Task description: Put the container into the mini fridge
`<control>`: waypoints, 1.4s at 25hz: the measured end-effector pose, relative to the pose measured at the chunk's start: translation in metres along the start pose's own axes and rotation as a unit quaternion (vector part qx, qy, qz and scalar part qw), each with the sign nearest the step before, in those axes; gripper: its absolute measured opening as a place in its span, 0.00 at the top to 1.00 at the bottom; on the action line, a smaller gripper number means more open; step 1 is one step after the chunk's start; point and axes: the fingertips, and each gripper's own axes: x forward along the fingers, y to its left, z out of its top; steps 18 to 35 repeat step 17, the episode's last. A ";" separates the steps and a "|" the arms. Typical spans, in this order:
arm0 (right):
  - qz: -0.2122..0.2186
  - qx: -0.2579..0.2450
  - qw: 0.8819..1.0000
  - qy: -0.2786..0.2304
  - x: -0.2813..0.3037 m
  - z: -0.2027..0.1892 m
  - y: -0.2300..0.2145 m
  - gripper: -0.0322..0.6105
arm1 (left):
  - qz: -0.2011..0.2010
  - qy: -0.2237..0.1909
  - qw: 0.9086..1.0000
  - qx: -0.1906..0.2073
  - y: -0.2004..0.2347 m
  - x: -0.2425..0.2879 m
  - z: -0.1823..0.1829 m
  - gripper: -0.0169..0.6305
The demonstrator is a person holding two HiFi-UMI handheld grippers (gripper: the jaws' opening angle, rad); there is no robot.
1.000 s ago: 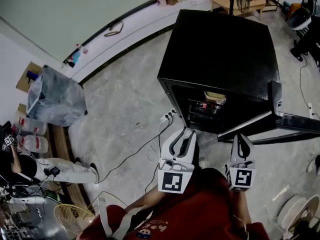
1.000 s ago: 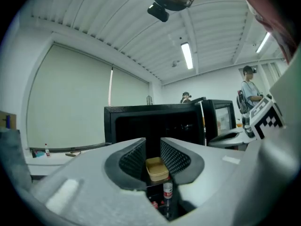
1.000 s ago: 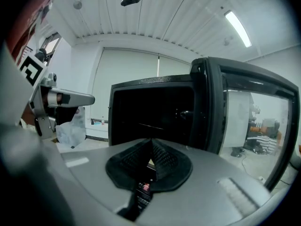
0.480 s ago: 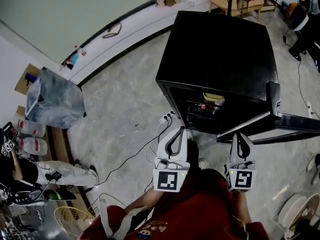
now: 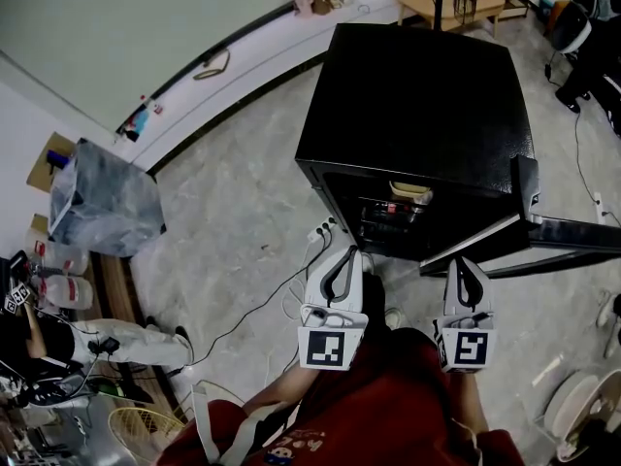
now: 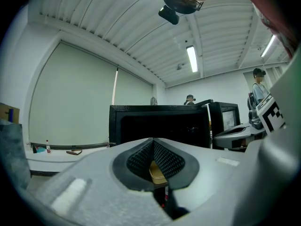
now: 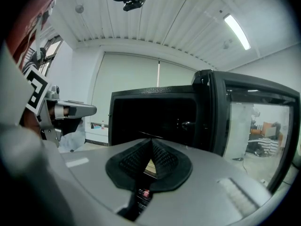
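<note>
The black mini fridge [image 5: 427,115] stands on the floor with its door [image 5: 568,233] swung open to the right. A beige container [image 5: 410,191] rests on a shelf inside it. In both gripper views a sliver of the container [image 6: 156,171] [image 7: 149,166] shows past the closed pads. My left gripper [image 5: 347,253] is held just in front of the fridge opening, shut and empty. Beside it, my right gripper [image 5: 464,260] is near the door's inner edge, also shut with nothing in it.
A power strip with cables [image 5: 325,227] lies on the floor at the fridge's left front corner. A grey bag [image 5: 102,197] and a seated person [image 5: 136,336] are at the left. A wooden table [image 5: 456,3] stands behind the fridge, a fan [image 5: 582,411] at the lower right.
My left gripper's jaws stood apart one second ago and are now shut with nothing between them. It has drawn slightly back from the fridge. The right gripper has stayed in place.
</note>
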 end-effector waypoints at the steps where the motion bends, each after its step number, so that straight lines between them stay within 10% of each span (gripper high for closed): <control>1: -0.001 0.000 1.000 0.000 0.000 0.000 -0.001 0.95 | 0.001 0.002 1.000 -0.001 0.000 0.000 -0.001 0.96; 35: 0.001 0.007 1.000 0.000 0.002 0.006 0.004 0.95 | -0.006 0.026 1.000 0.008 0.009 0.002 -0.017 0.97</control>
